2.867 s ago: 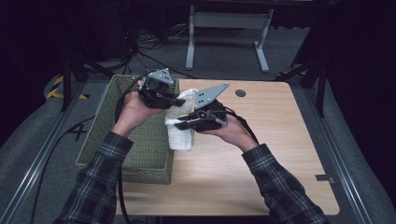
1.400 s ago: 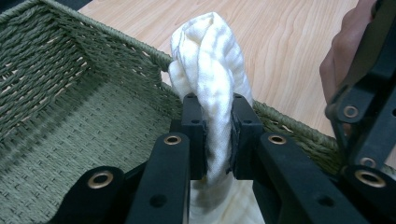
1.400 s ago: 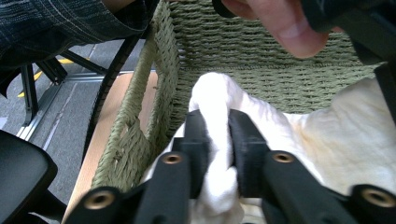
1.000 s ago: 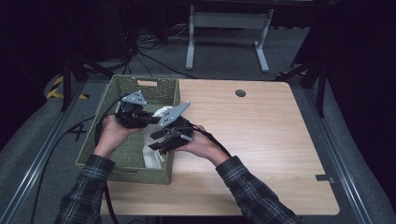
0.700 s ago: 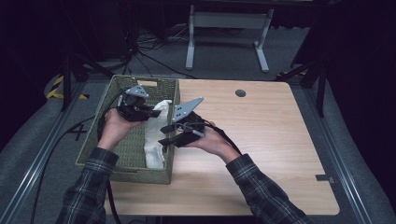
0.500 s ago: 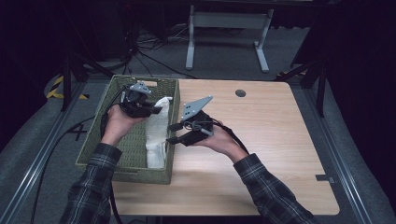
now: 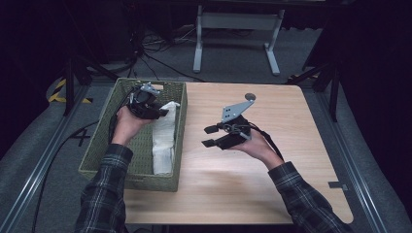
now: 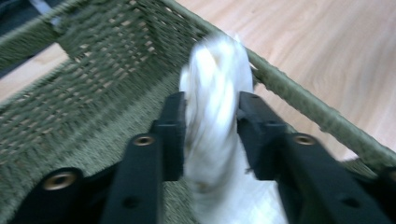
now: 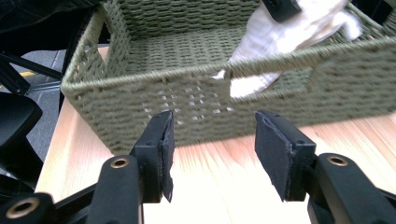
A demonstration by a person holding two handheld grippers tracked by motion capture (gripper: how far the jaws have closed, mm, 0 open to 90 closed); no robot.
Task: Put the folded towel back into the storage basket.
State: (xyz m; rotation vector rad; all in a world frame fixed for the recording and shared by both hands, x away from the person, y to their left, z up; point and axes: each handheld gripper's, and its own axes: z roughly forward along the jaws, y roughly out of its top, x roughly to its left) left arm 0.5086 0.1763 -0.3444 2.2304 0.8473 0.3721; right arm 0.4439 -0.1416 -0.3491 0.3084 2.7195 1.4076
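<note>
Blurring white cloth (image 8: 212,116) (fingers (image 8: 170,135) pinch it), lower end hidden by basket (image 7: 180,126).

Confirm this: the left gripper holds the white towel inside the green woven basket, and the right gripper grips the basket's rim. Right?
Not quite. The right gripper grips nothing: the high view shows it over the wooden table, jaws open, apart from the green woven basket. The left gripper does hold the white towel inside it.

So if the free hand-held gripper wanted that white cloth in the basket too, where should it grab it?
Probably the near end of the white cloth, coming from above. It lies lengthwise along the green basket's right wall, its far end lifted and pinched in the left hand-held gripper. The right hand-held gripper is open over the table, and the wall blocks a sideways reach.
</note>
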